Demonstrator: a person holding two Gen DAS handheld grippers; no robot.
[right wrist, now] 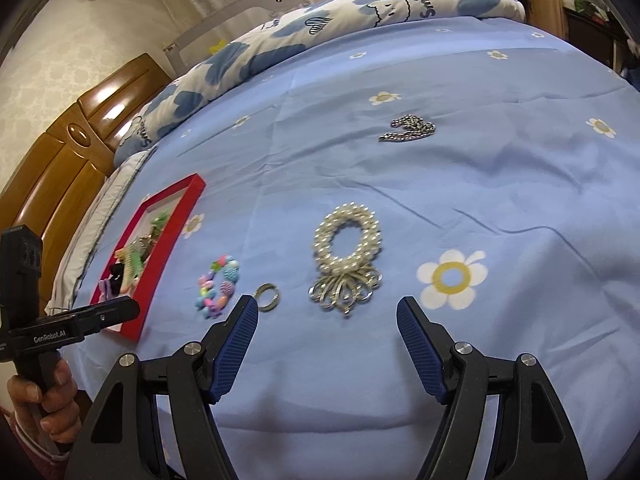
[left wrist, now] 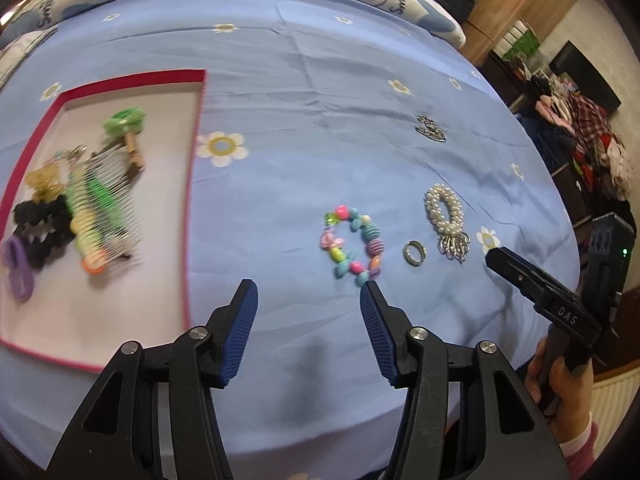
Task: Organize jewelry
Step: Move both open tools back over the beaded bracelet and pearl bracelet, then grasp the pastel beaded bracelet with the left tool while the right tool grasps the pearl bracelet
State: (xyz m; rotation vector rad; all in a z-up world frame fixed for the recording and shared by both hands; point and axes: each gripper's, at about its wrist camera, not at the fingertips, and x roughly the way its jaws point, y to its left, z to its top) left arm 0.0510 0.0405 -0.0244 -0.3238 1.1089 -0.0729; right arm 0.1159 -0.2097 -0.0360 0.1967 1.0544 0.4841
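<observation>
The left hand-held gripper [left wrist: 308,292] and right hand-held gripper [right wrist: 328,306] are both hovering wide open and empty over the light blue flowered bedsheet [right wrist: 500,184]. The red-rimmed shallow tray [left wrist: 192,184] is lying at the left. The white pearl bracelet [right wrist: 347,248], multicoloured plastic bead bracelet [left wrist: 354,246] and small metal ring [left wrist: 414,253] are lying side by side on the sheet.

The left claw [left wrist: 308,284] hangs over a blue flowered bedsheet [left wrist: 320,92], jaws apart with nothing between them. Just beyond its right tip lies a colourful beaded bracelet [left wrist: 353,246], then a metal ring [left wrist: 414,253] and a pearl bracelet [left wrist: 444,216]; a silver chain [left wrist: 430,129] lies farther off. At left, a red-rimmed tray [left wrist: 192,184] holds combs and hair ties. The right claw [left wrist: 536,280] shows at right
</observation>
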